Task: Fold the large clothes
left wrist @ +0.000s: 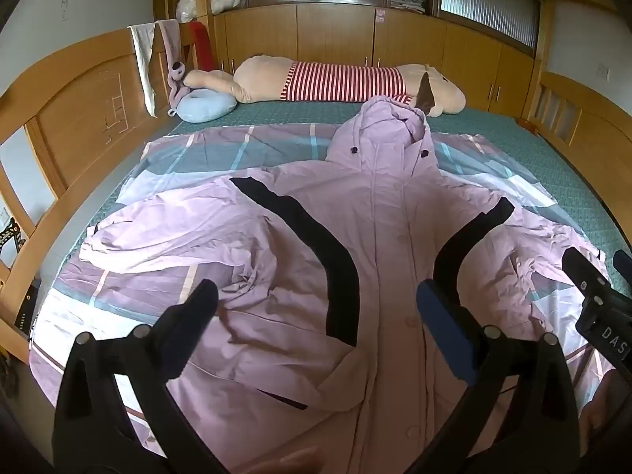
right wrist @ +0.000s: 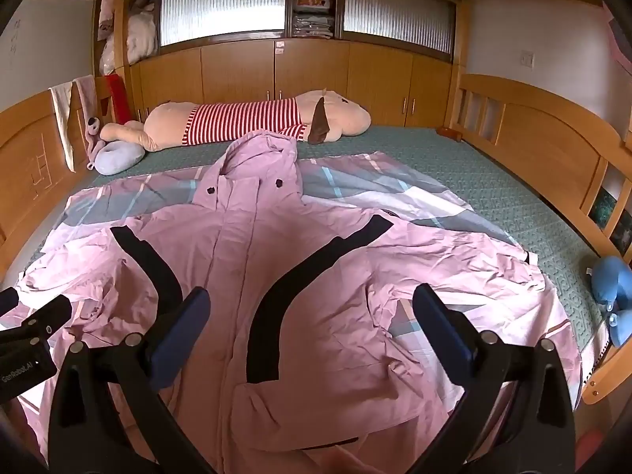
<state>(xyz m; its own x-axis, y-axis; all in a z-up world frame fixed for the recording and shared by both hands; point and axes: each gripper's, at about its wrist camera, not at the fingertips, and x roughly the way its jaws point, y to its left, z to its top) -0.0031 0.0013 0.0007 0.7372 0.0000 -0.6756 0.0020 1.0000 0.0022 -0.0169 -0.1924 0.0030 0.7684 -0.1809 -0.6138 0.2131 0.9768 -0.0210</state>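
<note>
A large pink hooded jacket point(left wrist: 379, 245) with black curved stripes lies front up and spread on the bed, hood toward the far side, sleeves out to both sides. It also shows in the right wrist view point(right wrist: 245, 237). My left gripper point(left wrist: 316, 300) is open and empty above the jacket's lower left front. My right gripper point(right wrist: 312, 304) is open and empty above the jacket's lower right front. The right gripper's body shows at the right edge of the left wrist view point(left wrist: 600, 300). The left gripper's body shows at the left edge of the right wrist view point(right wrist: 27, 339).
A checked sheet point(left wrist: 221, 154) lies under the jacket on a green mattress point(right wrist: 474, 173). A long plush toy in a striped shirt point(left wrist: 335, 81) and a blue neck pillow point(left wrist: 205, 104) lie at the far side. Wooden bed rails point(right wrist: 545, 134) run along both sides. A blue toy point(right wrist: 616, 296) sits at the right.
</note>
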